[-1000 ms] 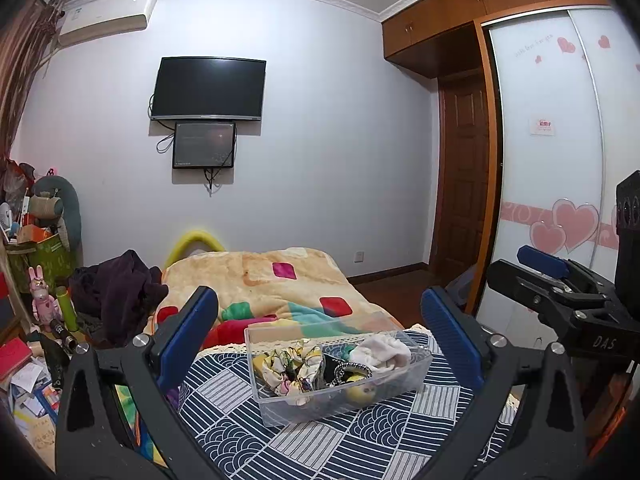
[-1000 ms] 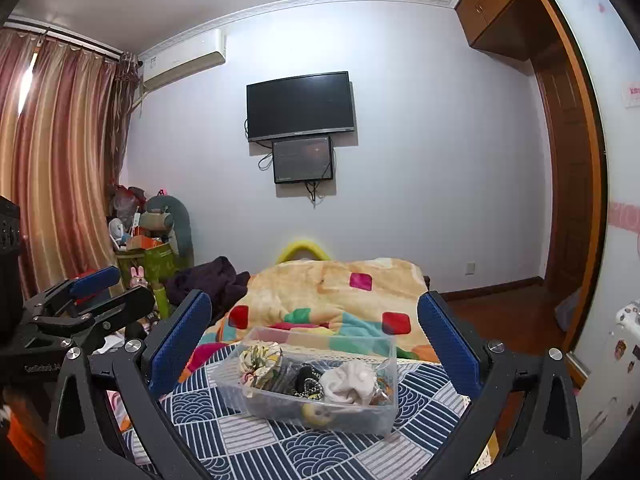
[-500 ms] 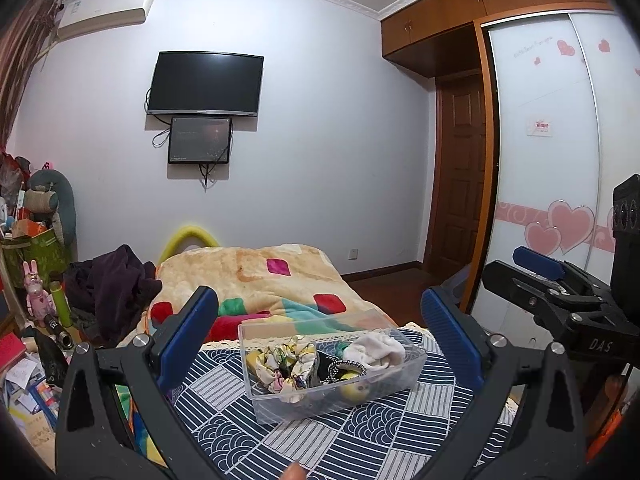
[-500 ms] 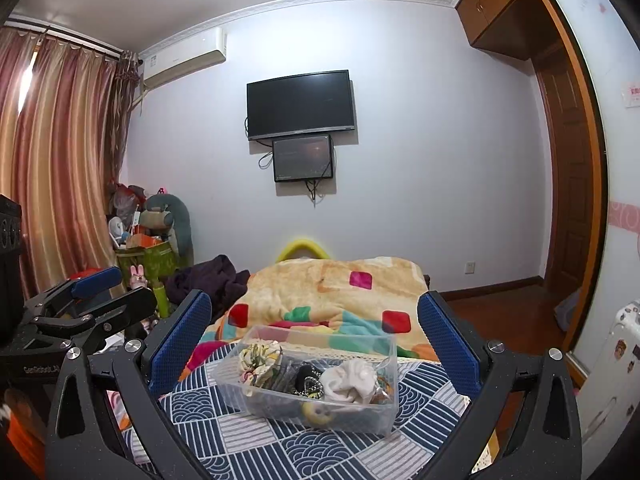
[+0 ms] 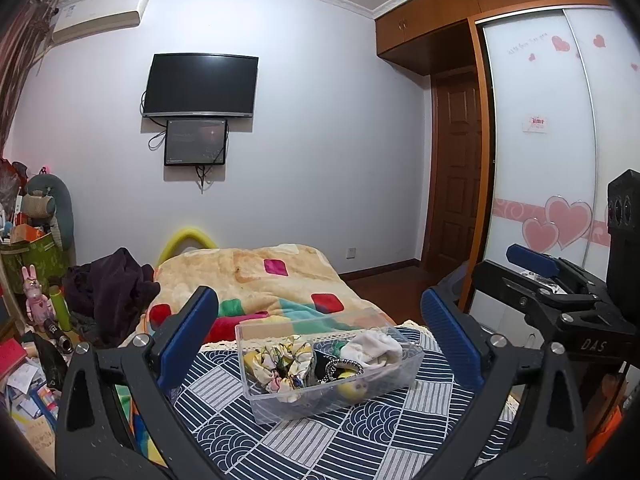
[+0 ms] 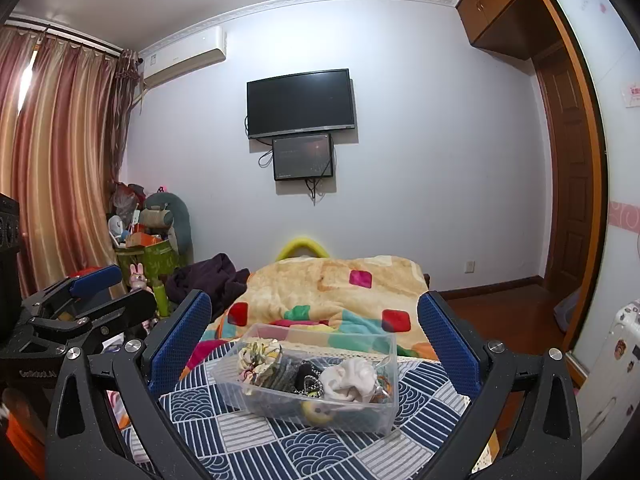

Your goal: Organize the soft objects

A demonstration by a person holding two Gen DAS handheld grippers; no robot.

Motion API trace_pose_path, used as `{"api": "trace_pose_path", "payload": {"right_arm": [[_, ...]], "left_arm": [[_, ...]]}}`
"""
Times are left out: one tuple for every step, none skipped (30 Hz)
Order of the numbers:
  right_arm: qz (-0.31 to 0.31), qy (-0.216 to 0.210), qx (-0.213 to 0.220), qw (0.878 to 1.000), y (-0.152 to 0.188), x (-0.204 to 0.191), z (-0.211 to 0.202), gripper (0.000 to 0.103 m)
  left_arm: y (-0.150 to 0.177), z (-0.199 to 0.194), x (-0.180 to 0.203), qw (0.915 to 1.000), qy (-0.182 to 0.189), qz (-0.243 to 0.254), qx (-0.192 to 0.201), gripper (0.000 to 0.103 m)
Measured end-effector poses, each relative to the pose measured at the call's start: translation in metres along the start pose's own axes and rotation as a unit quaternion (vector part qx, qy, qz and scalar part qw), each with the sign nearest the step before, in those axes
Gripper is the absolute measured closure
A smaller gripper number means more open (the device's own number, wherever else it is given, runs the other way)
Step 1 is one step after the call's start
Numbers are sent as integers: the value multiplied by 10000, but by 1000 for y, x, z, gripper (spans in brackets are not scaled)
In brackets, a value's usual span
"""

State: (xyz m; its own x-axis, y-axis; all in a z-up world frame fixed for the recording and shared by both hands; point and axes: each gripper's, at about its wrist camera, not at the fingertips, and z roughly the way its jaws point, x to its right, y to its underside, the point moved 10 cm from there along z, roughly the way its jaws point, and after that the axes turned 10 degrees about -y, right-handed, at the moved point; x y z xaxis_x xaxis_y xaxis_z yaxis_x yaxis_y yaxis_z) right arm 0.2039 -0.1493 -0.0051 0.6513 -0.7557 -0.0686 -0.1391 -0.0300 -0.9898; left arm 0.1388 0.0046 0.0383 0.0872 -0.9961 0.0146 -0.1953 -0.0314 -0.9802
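Note:
A clear plastic bin (image 5: 404, 374) (image 6: 384, 412) stands on a table with a blue patterned cloth (image 5: 320, 440) (image 6: 304, 452). In it lie a floral scrunchie (image 5: 280, 360) (image 6: 260, 360), a white sock (image 5: 376, 348) (image 6: 352, 376), a yellow ball (image 5: 352, 388) (image 6: 316, 408) and dark hair ties (image 5: 340, 366). My left gripper (image 5: 320, 324) is open and empty, held in front of the bin. My right gripper (image 6: 314, 322) is open and empty, likewise in front of the bin. Each gripper shows at the side of the other's view.
A bed with an orange patchwork blanket (image 5: 260, 280) (image 6: 340, 288) lies behind the table. Dark clothes (image 5: 108, 284) and clutter (image 5: 28, 280) sit at the left. A wardrobe (image 5: 560, 160) and a door (image 5: 456, 184) stand at the right.
The left wrist view has shifted a little, with the bin slightly lower and more central. The right wrist view is almost unchanged. Both grippers stay open.

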Motion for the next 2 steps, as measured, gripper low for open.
{"api": "trace_pose_path", "payload": {"right_arm": [[-2,-1,-2,10000,0,0,0,0],[-2,2,-2,10000,0,0,0,0]], "left_arm": [[0,0,0,10000,-3,-7,-4,0],[0,0,-1,10000,-8,-13,-7,0]]}}
